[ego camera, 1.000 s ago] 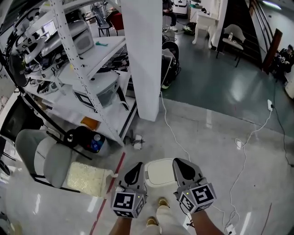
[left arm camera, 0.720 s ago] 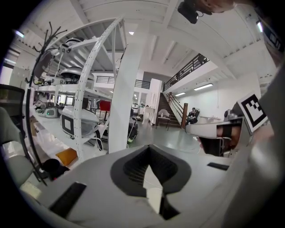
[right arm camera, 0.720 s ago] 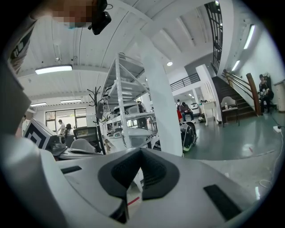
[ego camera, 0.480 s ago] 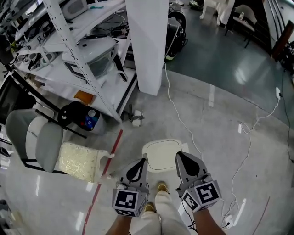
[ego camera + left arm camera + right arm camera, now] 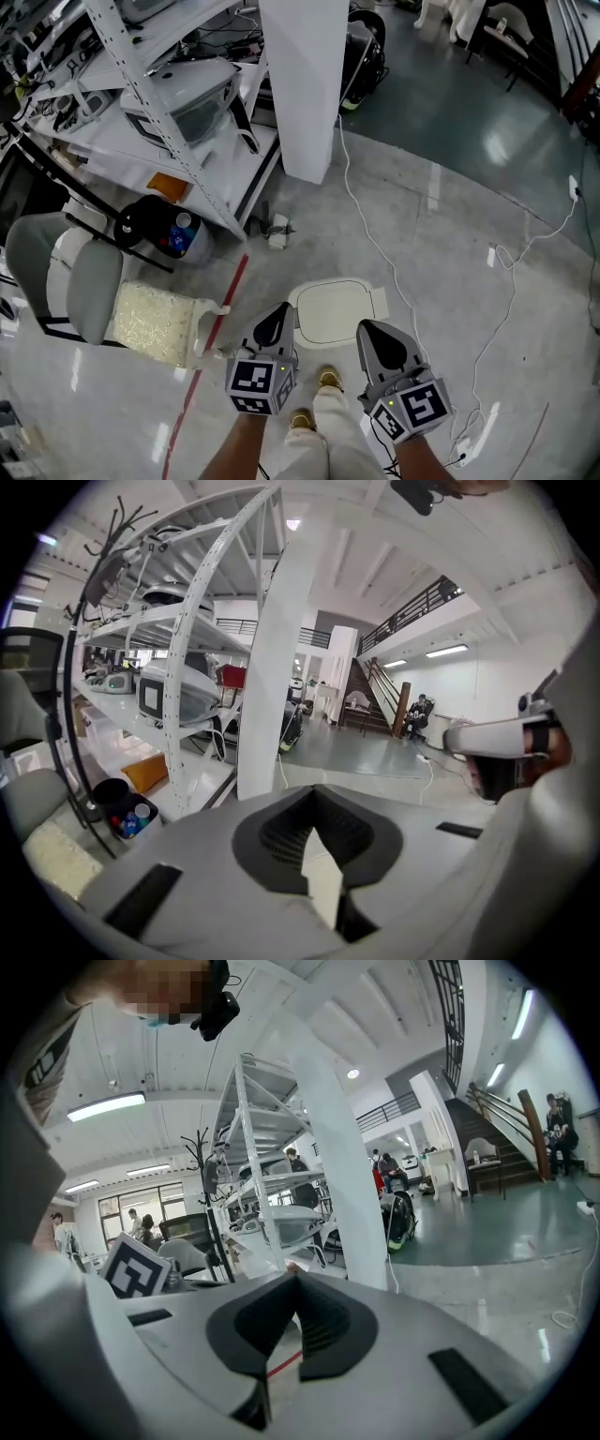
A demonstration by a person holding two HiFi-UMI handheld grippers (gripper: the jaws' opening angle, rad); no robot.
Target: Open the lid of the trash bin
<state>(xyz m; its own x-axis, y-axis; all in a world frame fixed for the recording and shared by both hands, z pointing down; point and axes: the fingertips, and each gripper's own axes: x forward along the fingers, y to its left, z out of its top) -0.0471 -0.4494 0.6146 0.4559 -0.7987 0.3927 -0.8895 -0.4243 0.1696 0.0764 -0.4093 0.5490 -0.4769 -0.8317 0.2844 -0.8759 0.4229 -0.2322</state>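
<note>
— Trash bin (image 5: pixel 335 311): where?
— On the floor just ahead of the person's shoes (image 5: pixel 327 380), white lid (image 5: pixel 328 302) flat. A white cable (image 5: pixel 373 242) trails past its right; a red floor line (image 5: pixel 234 286), grey chair (image 5: pixel 80 286) and shelving rack (image 5: pixel 141 89) lie left.
— The tools?
— Left gripper (image 5: pixel 278 317) and right gripper (image 5: pixel 368 330) hover by its near corners, each with jaws pressed together, holding nothing.

Low in the head view, the left hand-held gripper (image 5: pixel 279 317) and the right hand-held gripper (image 5: pixel 371 335) are both light grey, tapered shells with dark ribbed pads (image 5: pixel 281 841) inside. Each carries a marker cube (image 5: pixel 255 386) with black-and-white squares at its rear. At the bottom centre the person wears pale beige trousers (image 5: pixel 330 439) and yellowish shoes (image 5: pixel 329 380).
</note>
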